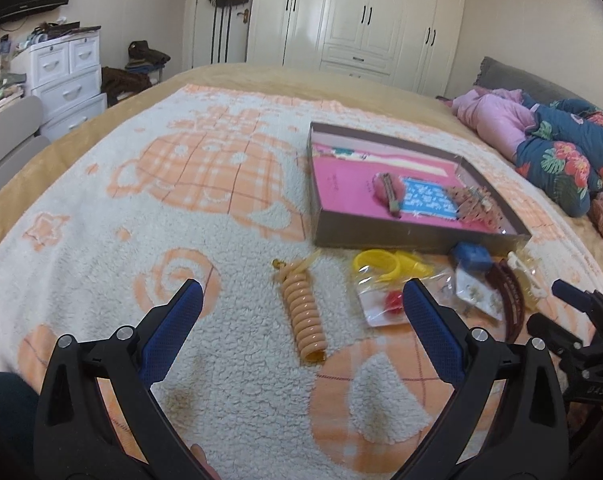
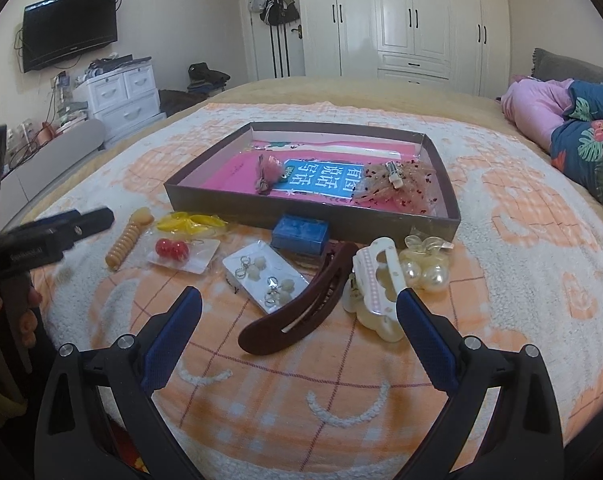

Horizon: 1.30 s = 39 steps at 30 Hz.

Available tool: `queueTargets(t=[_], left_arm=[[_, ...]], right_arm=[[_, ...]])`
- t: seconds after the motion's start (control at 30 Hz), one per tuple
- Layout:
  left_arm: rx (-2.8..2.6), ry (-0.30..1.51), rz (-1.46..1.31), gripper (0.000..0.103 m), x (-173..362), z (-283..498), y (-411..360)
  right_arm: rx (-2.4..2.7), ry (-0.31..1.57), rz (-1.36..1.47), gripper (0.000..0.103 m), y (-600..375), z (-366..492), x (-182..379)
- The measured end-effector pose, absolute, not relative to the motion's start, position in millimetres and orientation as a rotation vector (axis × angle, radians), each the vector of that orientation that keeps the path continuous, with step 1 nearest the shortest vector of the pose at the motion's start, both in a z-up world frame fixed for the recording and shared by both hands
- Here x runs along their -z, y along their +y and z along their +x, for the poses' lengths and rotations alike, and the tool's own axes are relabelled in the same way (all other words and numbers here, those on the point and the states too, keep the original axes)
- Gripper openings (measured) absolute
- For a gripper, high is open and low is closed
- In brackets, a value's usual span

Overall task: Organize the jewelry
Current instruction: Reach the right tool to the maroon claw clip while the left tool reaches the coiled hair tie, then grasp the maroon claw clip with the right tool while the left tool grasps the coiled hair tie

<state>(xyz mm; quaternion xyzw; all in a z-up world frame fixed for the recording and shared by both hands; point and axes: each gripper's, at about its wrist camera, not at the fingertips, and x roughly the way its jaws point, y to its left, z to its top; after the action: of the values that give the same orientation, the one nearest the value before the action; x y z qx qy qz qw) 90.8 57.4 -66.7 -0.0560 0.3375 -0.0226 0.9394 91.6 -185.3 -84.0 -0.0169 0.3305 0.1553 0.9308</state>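
Your left hand-held gripper [image 1: 301, 292]: jaws apart over coil hair tie [image 1: 303, 312] | right hand-held gripper [image 2: 299, 300]: jaws apart above brown hair clip [image 2: 297, 300] | box [image 2: 221, 206] behind.

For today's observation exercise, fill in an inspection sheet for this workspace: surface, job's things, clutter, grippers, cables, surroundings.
Surface: fleece blanket on a bed.
Job's things: box holding two hair clips; in front lie coil tie, red earrings, earring card, barrette, claw clip, pearls.
Clutter: blue block.
Grippers: left gripper and right gripper open, empty.
Cables: wires by the TV.
Surroundings: wardrobe, drawers.
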Motion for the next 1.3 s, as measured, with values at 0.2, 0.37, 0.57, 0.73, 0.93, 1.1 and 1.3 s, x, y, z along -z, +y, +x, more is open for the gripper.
queueTargets(t=[0.2,0.37,0.57,0.73,0.93,1.1,1.3], left_arm=[[0.039,0.728,-0.114,0.091,76,99,58],[0.038,0.753,-0.125,0.086,82,103,60],[0.042,0.769,-0.129,0.07,85,106,61],[0.046,0.806,-0.126,0.044,91,110,59],[0.062,0.836,-0.105,0.033,98,115,55],[0.085,0.839,-0.105,0.019,99,115,53],[0.099,0.823,-0.112,0.012,96,113,52]], right_arm=[[-0.291,0.702,0.005,0.085,-180,101,91],[-0.261,0.699,-0.005,0.071,-177,106,95],[-0.216,0.707,-0.058,0.048,-180,107,96],[-0.198,0.719,-0.08,0.038,-185,106,97],[-0.195,0.727,-0.09,0.037,-183,108,101],[-0.183,0.742,-0.087,0.02,-186,111,99],[-0.257,0.736,-0.03,0.005,-199,105,94]])
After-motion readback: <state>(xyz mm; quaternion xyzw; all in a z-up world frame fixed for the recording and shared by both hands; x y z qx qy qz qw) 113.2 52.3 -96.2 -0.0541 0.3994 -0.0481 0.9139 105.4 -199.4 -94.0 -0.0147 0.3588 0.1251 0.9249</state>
